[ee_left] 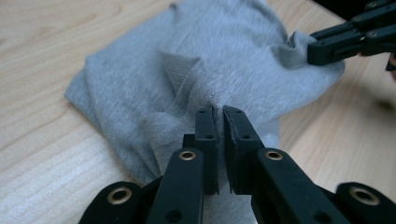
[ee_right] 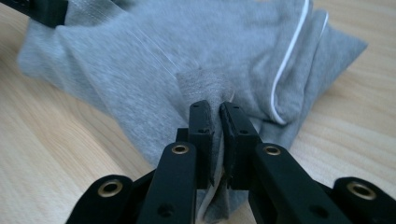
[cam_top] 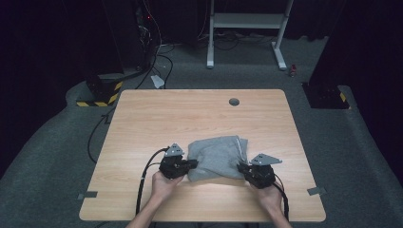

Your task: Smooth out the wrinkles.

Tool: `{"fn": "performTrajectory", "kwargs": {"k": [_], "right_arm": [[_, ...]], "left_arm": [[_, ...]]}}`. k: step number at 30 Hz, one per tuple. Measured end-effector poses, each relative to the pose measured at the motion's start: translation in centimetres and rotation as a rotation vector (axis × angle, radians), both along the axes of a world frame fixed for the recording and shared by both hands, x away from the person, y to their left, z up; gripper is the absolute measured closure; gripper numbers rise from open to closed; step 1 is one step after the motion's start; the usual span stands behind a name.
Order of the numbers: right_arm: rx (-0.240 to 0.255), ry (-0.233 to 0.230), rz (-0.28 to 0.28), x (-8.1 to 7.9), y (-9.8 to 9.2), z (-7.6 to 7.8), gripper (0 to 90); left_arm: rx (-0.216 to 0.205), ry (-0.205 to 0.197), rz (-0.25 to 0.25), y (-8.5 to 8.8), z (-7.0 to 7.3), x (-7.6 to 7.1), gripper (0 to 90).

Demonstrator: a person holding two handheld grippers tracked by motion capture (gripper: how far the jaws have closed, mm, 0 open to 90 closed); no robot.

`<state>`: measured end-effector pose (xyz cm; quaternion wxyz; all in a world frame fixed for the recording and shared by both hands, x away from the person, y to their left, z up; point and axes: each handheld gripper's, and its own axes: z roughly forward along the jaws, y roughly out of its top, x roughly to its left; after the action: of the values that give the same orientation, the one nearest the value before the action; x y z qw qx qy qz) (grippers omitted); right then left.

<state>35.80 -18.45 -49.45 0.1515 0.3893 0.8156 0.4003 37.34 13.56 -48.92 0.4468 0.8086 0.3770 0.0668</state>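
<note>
A folded grey garment [cam_top: 216, 156] lies on the near middle of the wooden counter [cam_top: 199, 114]. The left gripper [ee_left: 218, 114] pinches its near-left edge; the right gripper [ee_right: 215, 108] pinches its near-right edge, both jaws clenched on cloth.

Table: a light wooden top [cam_top: 199, 114], with a small round grey grommet [cam_top: 234, 101] near its 12 o'clock edge.
Cloth: a folded grey cloth [cam_top: 216, 156] lay toward the table's 6 o'clock side.
Left gripper: the left gripper [cam_top: 192, 164] sat at the cloth's 9 o'clock edge, touching it.
Right gripper: the right gripper [cam_top: 242, 167] sat at the cloth's 4 o'clock corner, touching it.
Hands: the left hand [cam_top: 164, 184] and right hand [cam_top: 268, 192] came in from 6 o'clock.
Floor: grey carpet, cables at 11 o'clock, a white frame [cam_top: 247, 21] at 12 o'clock.
</note>
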Motion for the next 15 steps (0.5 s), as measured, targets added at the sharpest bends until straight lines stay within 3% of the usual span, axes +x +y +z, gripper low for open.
{"fn": "performTrajectory", "kwargs": {"k": [5, 7, 9, 13, 15], "right_arm": [[-0.048, 0.011, -0.025, 1.1, 0.2, -1.0, 82.8], [-0.091, 0.006, -0.038, 2.0, 0.5, -1.5, 82.9], [-0.1, 0.012, -0.058, 3.4, 0.7, -1.9, 83.0], [-0.113, 0.024, -0.099, 6.0, 1.4, -1.4, 83.1], [-0.11, 0.01, -0.109, 6.5, 1.6, -0.6, 83.2]], "left_arm": [[0.044, 0.0, 0.035, -0.7, -0.9, 1.1, 84.1], [0.045, -0.007, 0.07, -0.8, -1.0, 2.2, 84.1], [0.051, -0.002, 0.102, -1.0, -1.0, 3.8, 84.2], [0.029, 0.008, 0.168, -0.8, -0.4, 6.3, 84.2], [-0.023, -0.016, 0.181, -0.4, 0.3, 6.3, 84.1]]}}
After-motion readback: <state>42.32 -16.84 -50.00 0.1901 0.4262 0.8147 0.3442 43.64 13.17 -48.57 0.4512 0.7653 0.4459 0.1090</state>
